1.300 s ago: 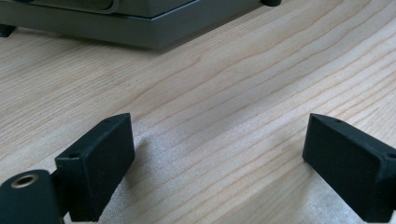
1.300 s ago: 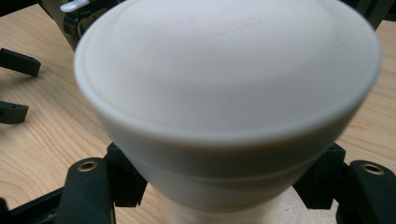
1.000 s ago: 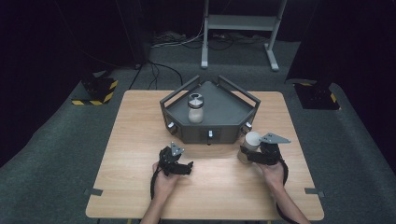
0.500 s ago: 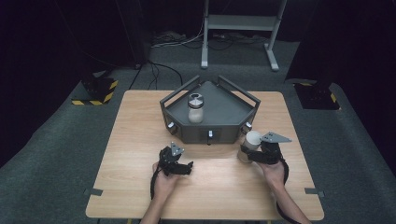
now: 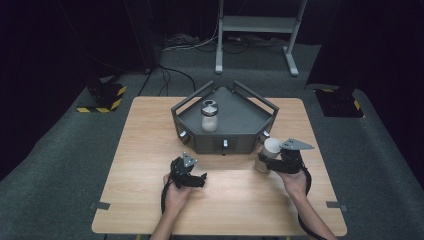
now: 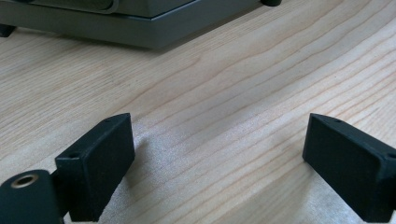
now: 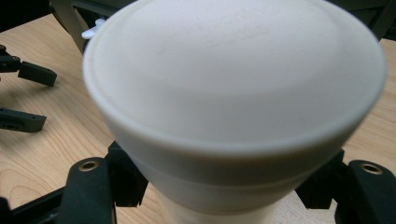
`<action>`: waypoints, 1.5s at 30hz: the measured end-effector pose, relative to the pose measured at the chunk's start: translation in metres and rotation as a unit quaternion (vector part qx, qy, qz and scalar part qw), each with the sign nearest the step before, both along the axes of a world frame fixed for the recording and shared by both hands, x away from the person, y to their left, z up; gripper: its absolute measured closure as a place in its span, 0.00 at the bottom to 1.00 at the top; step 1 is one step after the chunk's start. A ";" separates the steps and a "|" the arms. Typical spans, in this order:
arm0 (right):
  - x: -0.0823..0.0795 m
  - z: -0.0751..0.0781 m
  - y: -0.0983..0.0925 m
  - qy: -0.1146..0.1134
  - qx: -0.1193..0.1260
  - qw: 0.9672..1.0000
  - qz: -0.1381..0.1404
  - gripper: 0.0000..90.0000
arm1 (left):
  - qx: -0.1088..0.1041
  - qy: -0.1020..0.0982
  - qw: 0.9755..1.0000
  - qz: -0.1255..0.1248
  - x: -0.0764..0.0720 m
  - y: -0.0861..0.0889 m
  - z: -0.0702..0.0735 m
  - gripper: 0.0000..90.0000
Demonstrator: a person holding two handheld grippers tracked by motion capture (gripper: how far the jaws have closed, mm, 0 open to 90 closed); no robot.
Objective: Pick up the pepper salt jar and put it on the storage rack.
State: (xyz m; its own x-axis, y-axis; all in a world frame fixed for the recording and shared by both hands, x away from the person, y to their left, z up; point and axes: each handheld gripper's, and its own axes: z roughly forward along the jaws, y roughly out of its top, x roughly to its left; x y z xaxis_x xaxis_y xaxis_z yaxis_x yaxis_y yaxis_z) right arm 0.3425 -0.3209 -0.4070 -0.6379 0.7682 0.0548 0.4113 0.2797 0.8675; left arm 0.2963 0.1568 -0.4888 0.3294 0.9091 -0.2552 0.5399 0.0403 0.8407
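Right gripper (image 5: 266, 161) is clenched on a white jar (image 5: 269, 152), held upright at lower right of the high view, just off the grey tray (image 5: 235, 145). Left gripper (image 5: 199, 179) is held low over the bench (image 5: 145, 150) at lower centre, jaws released, nothing between them.

A white container (image 5: 268, 151) sits at four o'clock from the dark grey tray (image 5: 240, 120). The jar (image 5: 209, 116) on the tray is clear with a silver lid. The table (image 5: 150, 130) shows pale wood grain. Both grippers are black.
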 end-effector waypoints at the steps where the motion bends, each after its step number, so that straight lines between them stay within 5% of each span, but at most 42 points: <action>1: 0.000 0.002 0.000 0.000 -0.001 1.000 0.001 0.37 | 0.000 0.000 1.000 0.000 0.000 0.000 0.000 0.10; 45: 0.019 0.078 0.008 0.000 -0.024 0.998 0.065 0.37 | 0.000 0.000 1.000 0.000 0.000 0.000 0.000 0.10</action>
State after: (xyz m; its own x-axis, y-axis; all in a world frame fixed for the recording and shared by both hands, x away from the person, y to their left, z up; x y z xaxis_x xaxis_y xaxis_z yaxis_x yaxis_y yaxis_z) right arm 0.3610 -0.3132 -0.3292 -0.7318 0.6812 0.0204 0.3698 0.3717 0.8515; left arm 0.2963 0.1568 -0.4889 0.3292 0.9090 -0.2555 0.5397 0.0409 0.8409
